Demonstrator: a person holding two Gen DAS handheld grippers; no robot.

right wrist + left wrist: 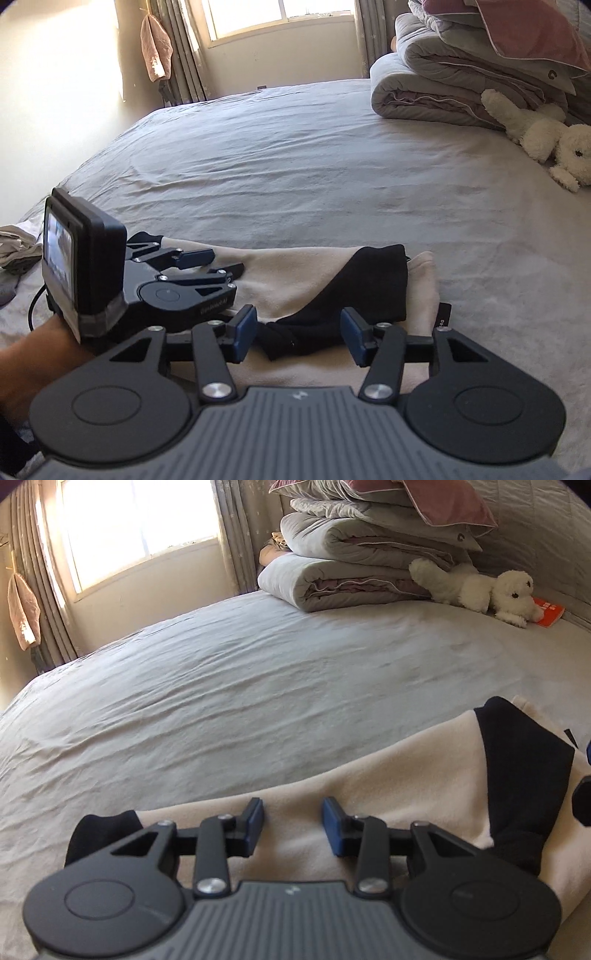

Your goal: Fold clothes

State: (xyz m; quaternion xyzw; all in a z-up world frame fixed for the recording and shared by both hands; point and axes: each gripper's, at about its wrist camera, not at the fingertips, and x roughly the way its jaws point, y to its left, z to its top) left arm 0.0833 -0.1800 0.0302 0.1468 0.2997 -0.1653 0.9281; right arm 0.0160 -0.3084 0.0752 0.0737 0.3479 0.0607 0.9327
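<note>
A cream garment with black parts (pixel 388 790) lies folded into a long strip on the grey bed (pixel 258 686). It also shows in the right wrist view (pixel 295 273), with a black sleeve (pixel 373 280) laid across it. My left gripper (pixel 293 821) is open just above the cream cloth and holds nothing. It also shows in the right wrist view (pixel 218 264), over the strip's left end. My right gripper (pixel 298 334) is open over the black part of the garment, empty.
Folded grey quilts (pixel 354 572) and pink pillows (pixel 424 498) are stacked at the head of the bed. A white plush dog (pixel 491 590) and an orange book (pixel 550 611) lie beside them. Crumpled cloth (pixel 18 247) lies at the bed's left edge. A window with curtains (pixel 140 528) is beyond.
</note>
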